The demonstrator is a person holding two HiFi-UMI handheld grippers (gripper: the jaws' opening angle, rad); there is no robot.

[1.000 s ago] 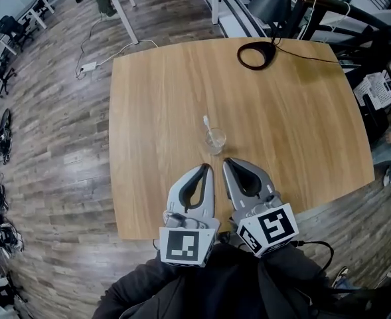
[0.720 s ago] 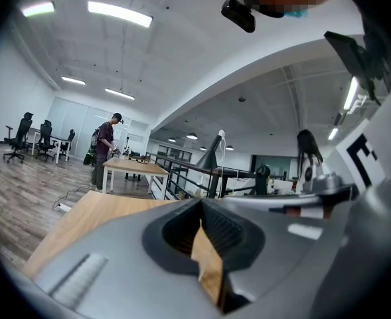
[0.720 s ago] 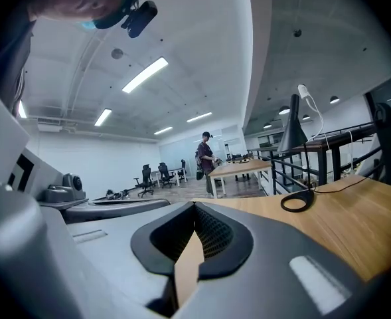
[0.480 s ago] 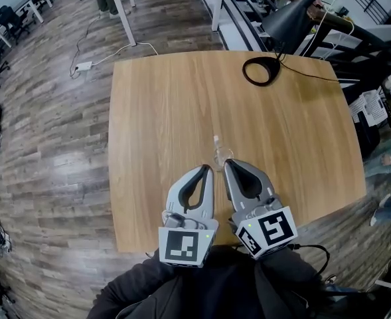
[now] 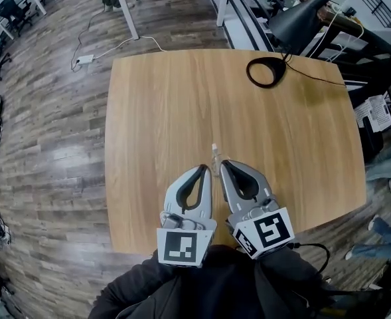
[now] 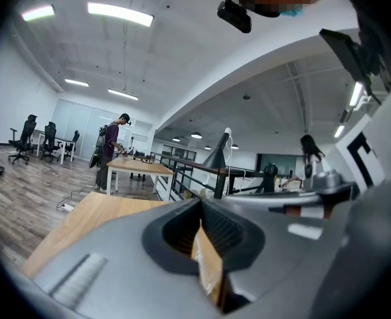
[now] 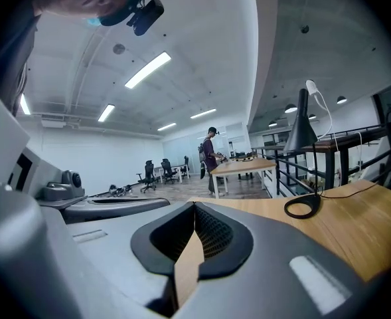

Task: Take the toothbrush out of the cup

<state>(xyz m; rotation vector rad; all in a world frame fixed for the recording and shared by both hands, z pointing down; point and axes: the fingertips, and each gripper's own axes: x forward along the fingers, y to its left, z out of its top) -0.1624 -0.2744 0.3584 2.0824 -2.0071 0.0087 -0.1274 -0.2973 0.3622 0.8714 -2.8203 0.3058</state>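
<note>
Both claws are sitting side by side over the near edge of the table (image 5: 162,111), a rounded-corner slab of pale, fine-grained wood. The left gripper (image 5: 206,169) is showing smooth grey moulded shells with a black ribbed lining. Its jaws are meeting at the tips with a teardrop loop behind them, and nothing is pinched between them. The right gripper (image 5: 223,164) is looking the same: tips pressed together, holding nothing. Each is carrying a white cube with black square markers at its back end.

The cup (image 5: 216,163), small, clear and glassy, is standing on the table just beyond the two sets of tips, partly hidden in the gap between them. The toothbrush (image 5: 214,151), a thin pale stick, is poking up out of the cup, tilted slightly away from the person; no claw is touching it.

At the far right corner of the table a black ring-shaped lamp base (image 5: 265,72) is lying flat with a thin cord trailing off. Grey-brown plank flooring (image 5: 49,145) is surrounding the table. Dark sleeves (image 5: 182,291) are showing behind the cubes.
</note>
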